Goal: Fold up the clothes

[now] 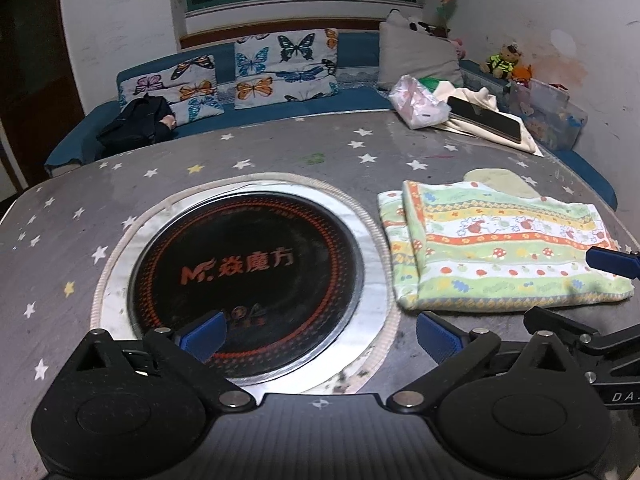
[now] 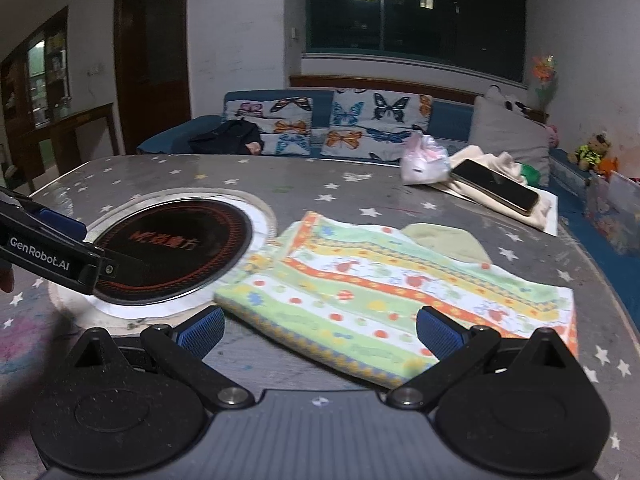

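Grey, star-printed tabletop [image 1: 280,152] fills both views, with a blue sofa and butterfly cushions [image 1: 286,66] behind it. At the left, a round black glass hob plate with red lettering [image 1: 248,272] is sunk into the table; the left gripper [image 1: 320,334] hangs over its near rim, jaws wide apart and empty. Just right of the hob lies the folded green, orange and white striped children's cloth garment [image 1: 500,248], flat on the table, a plain pale-green flap poking out at its far edge. The right gripper [image 2: 320,330] hovers over the garment's near edge, jaws spread, nothing between them.

The garment looks light, limp and thin; it should drape and slide easily on the smooth top, so I would pinch a doubled corner or the thick folded edge rather than a single layer. Bare table lies in front of it. Farther right, a dark phone on cream cloth [image 2: 496,186] and the table's curved edge limit the room.
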`<state>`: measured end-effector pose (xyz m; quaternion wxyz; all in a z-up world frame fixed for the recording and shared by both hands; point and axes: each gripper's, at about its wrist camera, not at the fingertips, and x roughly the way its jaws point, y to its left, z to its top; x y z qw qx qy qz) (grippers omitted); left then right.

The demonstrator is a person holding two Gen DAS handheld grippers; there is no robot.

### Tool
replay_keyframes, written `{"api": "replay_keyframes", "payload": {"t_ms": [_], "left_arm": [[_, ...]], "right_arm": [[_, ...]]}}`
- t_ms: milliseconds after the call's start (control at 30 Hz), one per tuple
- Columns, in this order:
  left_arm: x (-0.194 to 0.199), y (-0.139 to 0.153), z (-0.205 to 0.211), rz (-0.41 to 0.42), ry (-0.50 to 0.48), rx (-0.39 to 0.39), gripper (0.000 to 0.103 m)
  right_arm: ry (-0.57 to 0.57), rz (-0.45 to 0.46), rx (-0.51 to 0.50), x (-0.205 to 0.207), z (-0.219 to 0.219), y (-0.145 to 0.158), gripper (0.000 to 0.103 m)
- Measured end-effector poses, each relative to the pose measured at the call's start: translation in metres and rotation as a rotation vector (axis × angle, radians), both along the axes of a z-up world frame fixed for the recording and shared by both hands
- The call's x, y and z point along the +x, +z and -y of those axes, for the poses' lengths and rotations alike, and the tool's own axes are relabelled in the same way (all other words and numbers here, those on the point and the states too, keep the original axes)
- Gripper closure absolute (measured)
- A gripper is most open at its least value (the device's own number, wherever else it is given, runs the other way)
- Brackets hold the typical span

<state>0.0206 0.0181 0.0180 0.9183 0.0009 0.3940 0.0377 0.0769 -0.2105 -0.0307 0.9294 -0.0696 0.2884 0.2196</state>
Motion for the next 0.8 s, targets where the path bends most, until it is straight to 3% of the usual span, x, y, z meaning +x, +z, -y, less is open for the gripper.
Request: {"api": "replay_keyframes", "payload": {"t_ms": [800], "left_arm": [[-0.019,-0.025,-0.046,-0.039,0.122,-0.027,0.0]], "right_arm": [[0.217,-0.121,0.021,-0.008,-0.061,-0.026,0.0]]}}
